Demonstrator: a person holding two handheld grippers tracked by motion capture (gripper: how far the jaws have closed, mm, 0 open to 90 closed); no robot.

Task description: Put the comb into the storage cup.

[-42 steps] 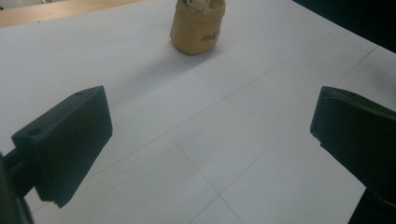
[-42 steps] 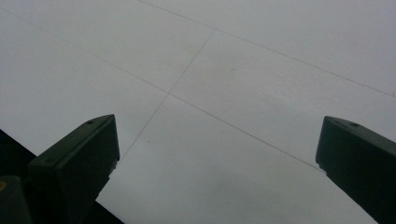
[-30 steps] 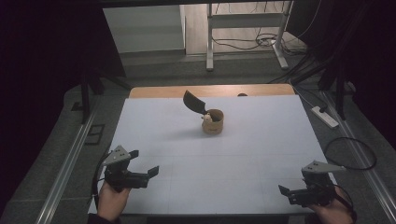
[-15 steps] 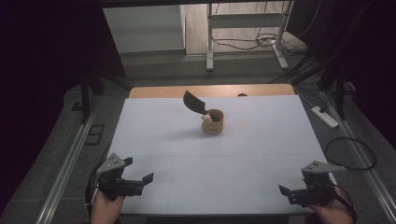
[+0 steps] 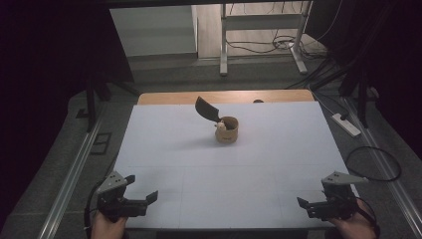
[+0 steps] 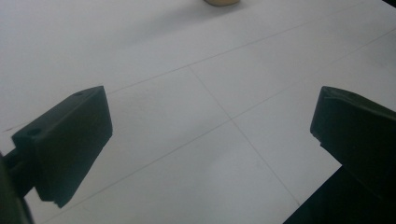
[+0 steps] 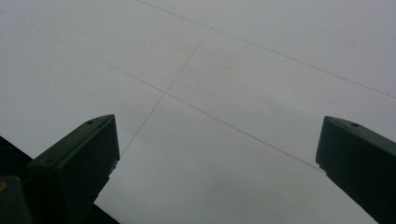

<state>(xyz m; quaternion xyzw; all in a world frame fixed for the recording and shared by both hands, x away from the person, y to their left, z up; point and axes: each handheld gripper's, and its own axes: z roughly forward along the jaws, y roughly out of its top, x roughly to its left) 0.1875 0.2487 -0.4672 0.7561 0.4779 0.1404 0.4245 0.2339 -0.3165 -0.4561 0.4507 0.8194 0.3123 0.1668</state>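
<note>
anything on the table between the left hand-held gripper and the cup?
Nothing visible. The left hand-held gripper sits at the near edge with jaws open; only bare white table lies between it and the cup.

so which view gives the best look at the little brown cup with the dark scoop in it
The high view: the whole cup stands far up the white table, the dark scoop leaning out to its left. The left gripper view catches a sliver of the cup's base at its top edge. The right gripper view looks at bare table between open jaws.

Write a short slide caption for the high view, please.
Two open grippers, left gripper and right gripper, wait at the near edge of a white table; a small cup stands beyond.
</note>
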